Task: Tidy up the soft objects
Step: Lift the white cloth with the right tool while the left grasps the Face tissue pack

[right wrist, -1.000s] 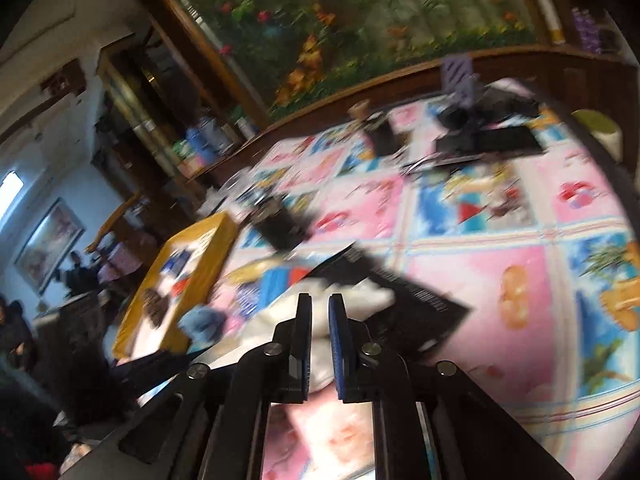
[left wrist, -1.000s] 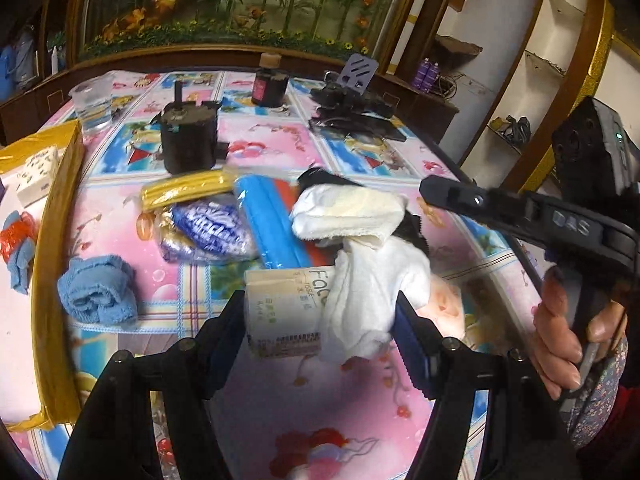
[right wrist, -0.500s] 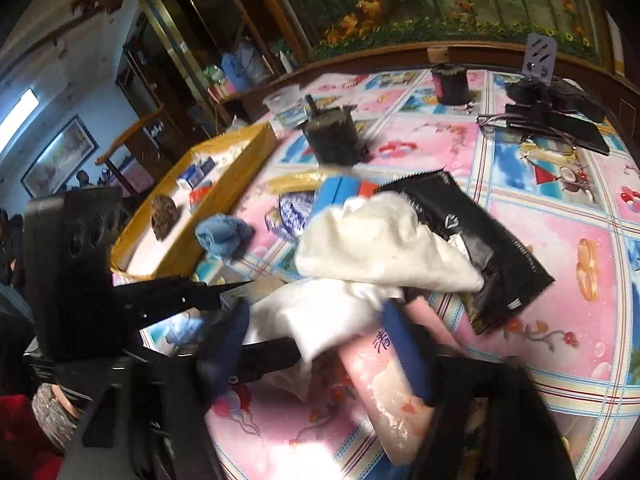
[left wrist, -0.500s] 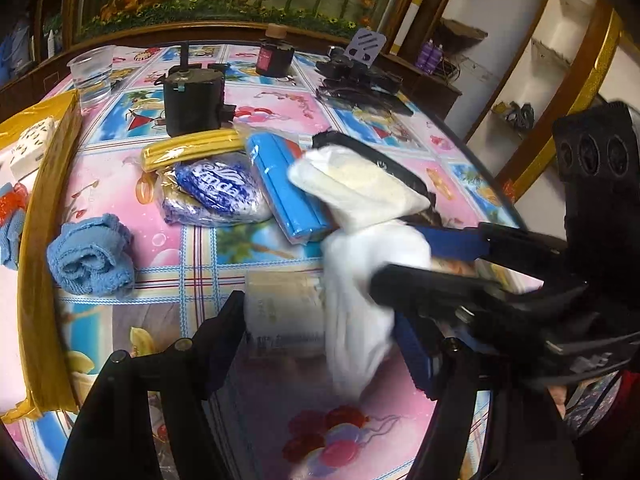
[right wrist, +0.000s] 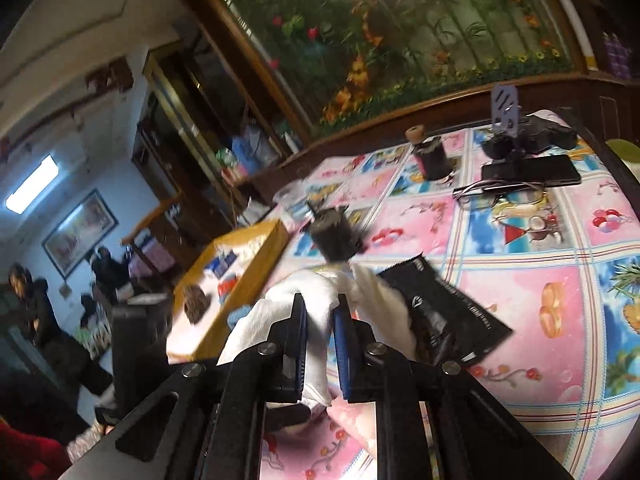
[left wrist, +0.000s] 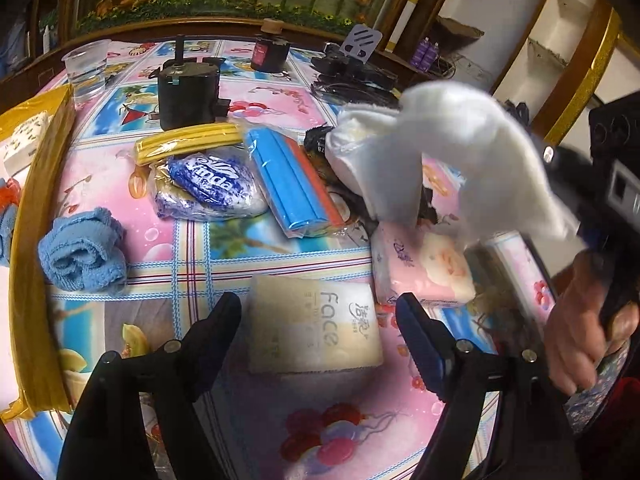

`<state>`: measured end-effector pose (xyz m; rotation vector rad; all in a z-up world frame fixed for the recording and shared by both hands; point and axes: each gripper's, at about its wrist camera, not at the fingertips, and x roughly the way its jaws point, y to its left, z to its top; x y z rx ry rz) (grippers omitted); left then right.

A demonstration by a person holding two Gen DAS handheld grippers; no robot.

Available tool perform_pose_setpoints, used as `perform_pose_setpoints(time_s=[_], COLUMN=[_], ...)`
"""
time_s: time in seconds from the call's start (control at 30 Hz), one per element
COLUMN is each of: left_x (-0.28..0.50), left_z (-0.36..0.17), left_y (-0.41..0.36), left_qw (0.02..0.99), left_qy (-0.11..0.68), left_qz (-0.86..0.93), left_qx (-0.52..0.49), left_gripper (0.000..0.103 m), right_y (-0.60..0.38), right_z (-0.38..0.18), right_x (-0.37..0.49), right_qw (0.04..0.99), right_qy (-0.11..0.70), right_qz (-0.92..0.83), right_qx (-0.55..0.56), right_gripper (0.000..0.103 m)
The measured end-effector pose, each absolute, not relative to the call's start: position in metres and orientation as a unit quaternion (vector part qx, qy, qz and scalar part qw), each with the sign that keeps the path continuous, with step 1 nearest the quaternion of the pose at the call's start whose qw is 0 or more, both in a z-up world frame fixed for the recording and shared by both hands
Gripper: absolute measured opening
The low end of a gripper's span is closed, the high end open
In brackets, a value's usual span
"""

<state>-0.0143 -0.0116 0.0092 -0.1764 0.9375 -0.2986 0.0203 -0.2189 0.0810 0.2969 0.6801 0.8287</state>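
**Desk:** What is shown on the worktop [left wrist: 280, 272]?

**Caption:** A white cloth [left wrist: 460, 148] is seen lifted clear of the clutter at the right of the worktop, pinched between the nearly closed fingers of the right gripper [right wrist: 320, 344]. The jaws are closing at this moment, with a fold of the cloth pressed between the blue pads [right wrist: 343, 344]. The step in hand is judged to be the pick-up of this cloth for sorting.

**Desk:** And the left gripper [left wrist: 320, 320]?

**Caption:** It is held low over the near edge, angled down, its jaws opening and set wide. A cream tissue pack marked "face" [left wrist: 316, 328] lies between the fingers, but no pad is seen pressing on it, so nothing is gripped.

**Desk:** Where do the other soft things lie?

**Caption:** A rolled blue towel [left wrist: 82, 256] is seen at the left, just beside the yellow tray [left wrist: 36, 240]. A blue-printed tissue bag [left wrist: 208, 188] and a blue-and-orange pack [left wrist: 292, 184] lie at the middle. A pink pack [left wrist: 424, 268] lies under the raised cloth.

**Desk:** What is called for next?

**Caption:** The cloth is likely to be carried left toward the tray, high enough that its hanging end is not dragged through the packs. The right gripper's handle is seen wrapped by a hand [left wrist: 580, 332] at the near right.
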Motion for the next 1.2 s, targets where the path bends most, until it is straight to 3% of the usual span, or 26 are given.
perform_pose_setpoints(time_s=[0.03, 0.07, 0.17, 0.27, 0.3, 0.37, 0.43, 0.47, 0.5, 0.9, 1.2], left_x=[-0.014, -0.015, -0.016, -0.019, -0.019, -0.018, -0.019, -0.021, -0.021, -0.027, -0.05], left_z=[0.009, 0.009, 0.01, 0.011, 0.01, 0.006, 0.007, 0.007, 0.009, 0.043, 0.07], left_y=[-0.014, -0.018, -0.023, -0.025, -0.028, -0.034, -0.035, -0.034, -0.031, 0.005, 0.091], left_qw=[0.879, 0.88, 0.881, 0.877, 0.876, 0.872, 0.874, 0.876, 0.879, 0.913, 0.929], left_qy=[0.451, 0.453, 0.455, 0.466, 0.471, 0.478, 0.476, 0.472, 0.467, 0.392, 0.351], left_qz=[-0.137, -0.128, -0.117, -0.113, -0.108, -0.099, -0.097, -0.096, -0.091, -0.082, -0.007], left_qx=[-0.075, -0.062, -0.042, -0.023, -0.011, 0.013, 0.018, 0.016, 0.011, -0.072, -0.119], left_gripper=[0.074, 0.064, 0.059, 0.061, 0.073, 0.084, 0.08, 0.068, 0.062, 0.062, 0.063], right_y=[-0.222, -0.223, -0.222, -0.221, -0.22, -0.219, -0.217, -0.217, -0.217, -0.189, -0.12], right_z=[0.082, 0.083, 0.084, 0.084, 0.084, 0.083, 0.082, 0.083, 0.082, 0.089, 0.086], right_x=[0.022, 0.022, 0.021, 0.02, 0.019, 0.02, 0.019, 0.019, 0.019, 0.021, 0.018], right_qw=[0.849, 0.85, 0.849, 0.849, 0.849, 0.849, 0.849, 0.849, 0.85, 0.864, 0.862], right_qy=[0.322, 0.321, 0.319, 0.319, 0.319, 0.319, 0.319, 0.318, 0.318, 0.29, 0.302], right_qz=[0.392, 0.391, 0.395, 0.395, 0.396, 0.397, 0.398, 0.398, 0.397, 0.36, 0.365], right_qx=[0.147, 0.15, 0.148, 0.144, 0.144, 0.142, 0.139, 0.138, 0.137, 0.2, 0.18], right_gripper=[0.013, 0.013, 0.013, 0.013, 0.013, 0.013, 0.013, 0.013, 0.013, 0.013, 0.014])
